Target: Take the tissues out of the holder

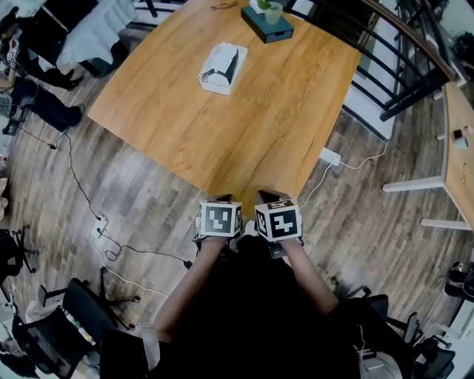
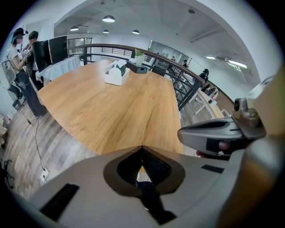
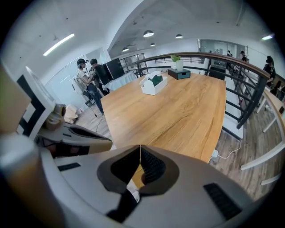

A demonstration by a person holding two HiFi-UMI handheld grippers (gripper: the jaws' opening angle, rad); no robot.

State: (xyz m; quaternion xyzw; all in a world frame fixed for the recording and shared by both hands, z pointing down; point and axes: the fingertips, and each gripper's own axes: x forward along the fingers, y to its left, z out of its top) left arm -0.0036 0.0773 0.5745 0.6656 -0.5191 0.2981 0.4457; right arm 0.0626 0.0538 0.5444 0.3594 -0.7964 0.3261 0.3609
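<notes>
**On the far half of the table: holder alone, both grippers closed and empty**

On the far half of the wooden table (image 1: 244, 126) sits the tissue holder (image 1: 222, 68): white, with a dark opening along its top, and nothing touching it. Whether tissues show in the opening: cannot tell. Further back, at the table's far edge, a dark teal box (image 1: 268, 27) carries a small potted plant (image 1: 268, 7), apart from the holder.

Left gripper (image 1: 224, 200) and right gripper (image 1: 271, 198) are side by side at the table's near corner, well apart from the holder, marker cubes facing up. Left gripper view: jaw tips meet, nothing between them. Right gripper view: same, tips pressed together and empty. Both point across the tabletop toward the holder.

Floor: wood planks. A white power adapter (image 1: 330, 156) lies just right of the table with its cable running off to the right. A black railing (image 1: 400, 66) runs along the right side. Cables (image 1: 81, 192) and black office chairs (image 1: 89, 303) are on the near left. Two people (image 3: 89, 73) stand beyond the table's far left corner
</notes>
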